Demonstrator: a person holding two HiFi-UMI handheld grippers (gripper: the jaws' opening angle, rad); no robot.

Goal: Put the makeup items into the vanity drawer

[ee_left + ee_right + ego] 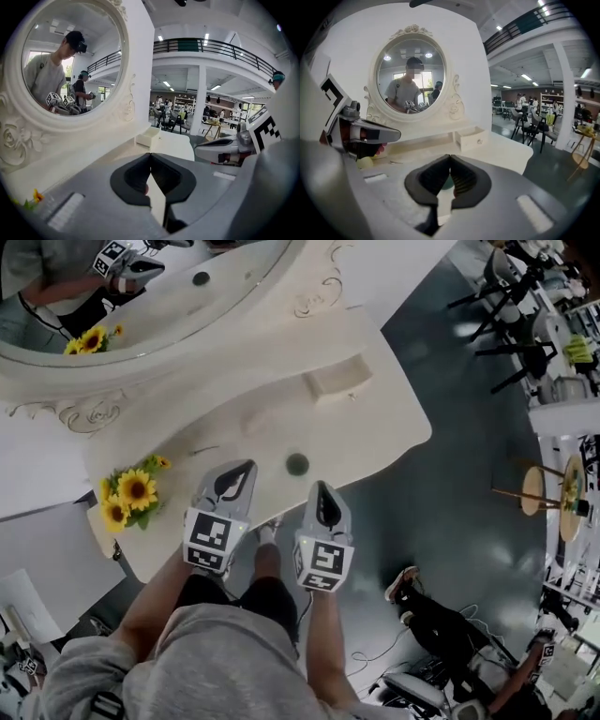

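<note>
Compact [297,464]: small dark round disc, mid-frame on vanity top [375,427], between gripper tips. Probably light, rigid, slick; best pinched across rim. Drawer [337,381] above, right of centre. Left gripper [246,467], right gripper [322,487]: jaws closed, holding nothing.

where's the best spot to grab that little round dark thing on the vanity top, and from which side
Across its rim, from above. The round dark thing lies flat and low on the vanity top, so only its edge offers opposing faces. The right gripper, shut now, sits nearest; probably open it first.
</note>
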